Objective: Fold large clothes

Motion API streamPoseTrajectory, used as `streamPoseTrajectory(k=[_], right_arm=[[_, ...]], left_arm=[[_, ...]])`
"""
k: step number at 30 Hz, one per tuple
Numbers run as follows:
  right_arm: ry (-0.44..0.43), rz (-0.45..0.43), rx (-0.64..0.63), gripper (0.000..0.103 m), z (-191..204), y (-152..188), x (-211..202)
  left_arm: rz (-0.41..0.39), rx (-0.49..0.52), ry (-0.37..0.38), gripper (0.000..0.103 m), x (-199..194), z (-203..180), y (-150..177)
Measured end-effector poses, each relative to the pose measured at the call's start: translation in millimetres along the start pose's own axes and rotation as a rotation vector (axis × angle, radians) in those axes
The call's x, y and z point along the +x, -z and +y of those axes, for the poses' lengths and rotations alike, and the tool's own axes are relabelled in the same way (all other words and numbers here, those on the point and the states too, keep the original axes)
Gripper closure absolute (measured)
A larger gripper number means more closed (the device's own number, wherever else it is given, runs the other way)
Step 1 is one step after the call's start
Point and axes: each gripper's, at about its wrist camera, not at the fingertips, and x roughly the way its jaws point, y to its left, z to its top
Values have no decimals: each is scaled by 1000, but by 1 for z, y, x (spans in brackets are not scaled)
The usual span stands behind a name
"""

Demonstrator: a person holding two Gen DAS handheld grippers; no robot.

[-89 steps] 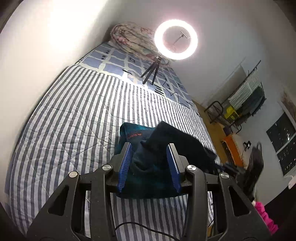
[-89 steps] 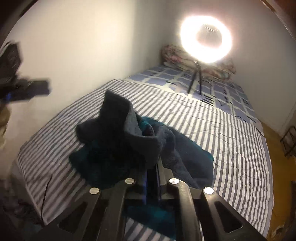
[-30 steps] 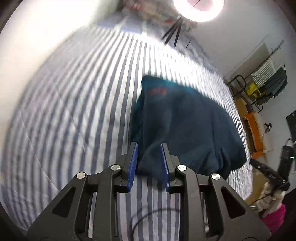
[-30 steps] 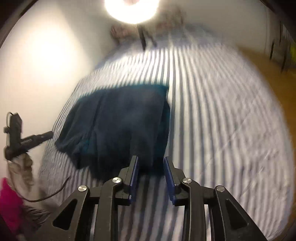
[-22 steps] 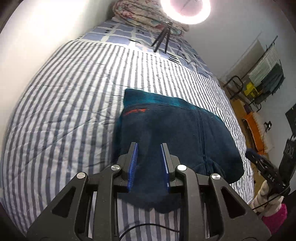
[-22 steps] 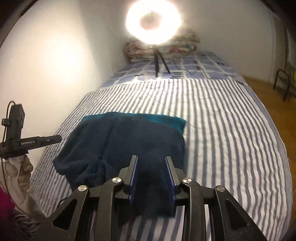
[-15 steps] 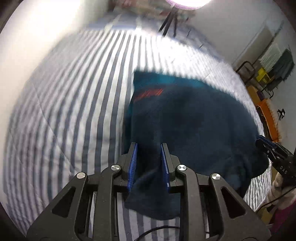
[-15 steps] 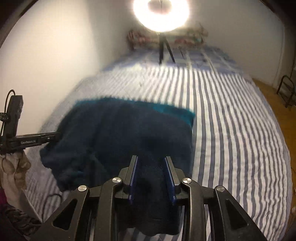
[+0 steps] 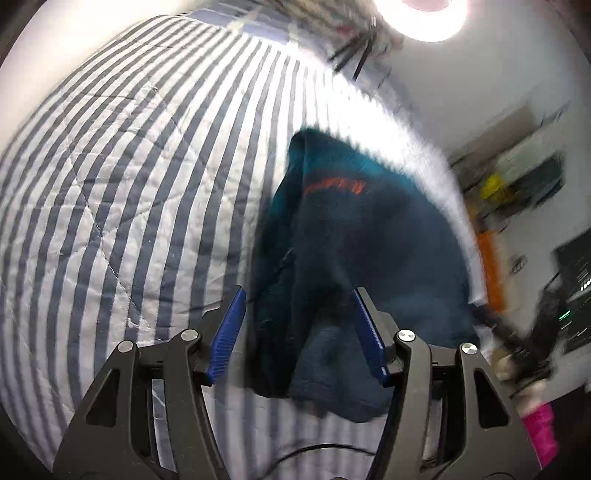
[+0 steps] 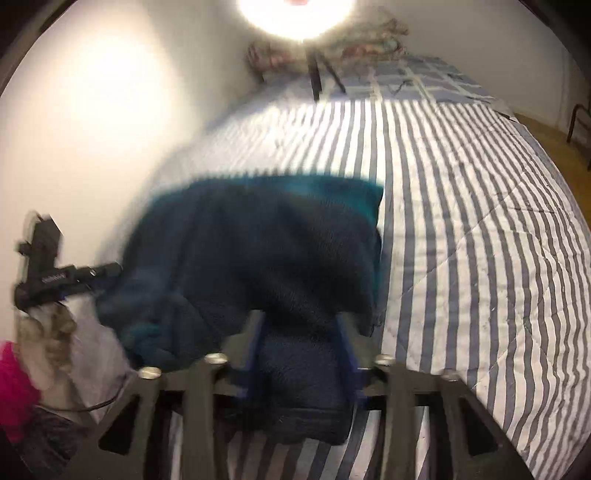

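A dark navy fleece garment (image 9: 362,236) with teal trim and an orange logo lies spread on the striped bed (image 9: 122,177). My left gripper (image 9: 297,328) is open, with the near hem of the fleece loose between its blue pads. In the right wrist view the same fleece (image 10: 266,251) covers the bed's left half. My right gripper (image 10: 301,354) has its jaws apart with a thick fold of the fleece between them; the view is blurred. The other hand-held gripper (image 10: 55,277) shows at the left edge.
A bright ring light on a tripod (image 10: 295,14) stands at the far end of the bed, with a floral quilt (image 10: 369,33) behind it. A wall runs along the bed's left side. A rack and orange furniture (image 9: 491,258) stand beyond the right side.
My left gripper's jaws have opened wide and let go of the fleece hem. My right gripper's jaws have also spread. The fleece has dropped flatter onto the bed. Both views are blurred by motion.
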Motion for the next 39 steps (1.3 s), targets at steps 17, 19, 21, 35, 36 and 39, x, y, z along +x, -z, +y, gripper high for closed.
streamPoseTrajectory(k=[17,19,21,35,36,39], right_arm=[[-78,70,206,3,-51,-6,44],[-77,87,208,2,-56,-7,53],[-83,120,202,1,-63,-8,66],[-347,112,247,9,-84,-8,93],[-368,116,252,12,-80,-11,99],[-403,147,273,25,-72,-13,113]], left_arm=[[104,-213,126,32,30,39,-23],[121,-194,102,32,38,38,-22],[133,-207,111,29,46,42,-21],[122,-203,161,27,52,43,-20],[122,-192,151,27,53,39,-20],[125,-145,111,33,56,26,-24]])
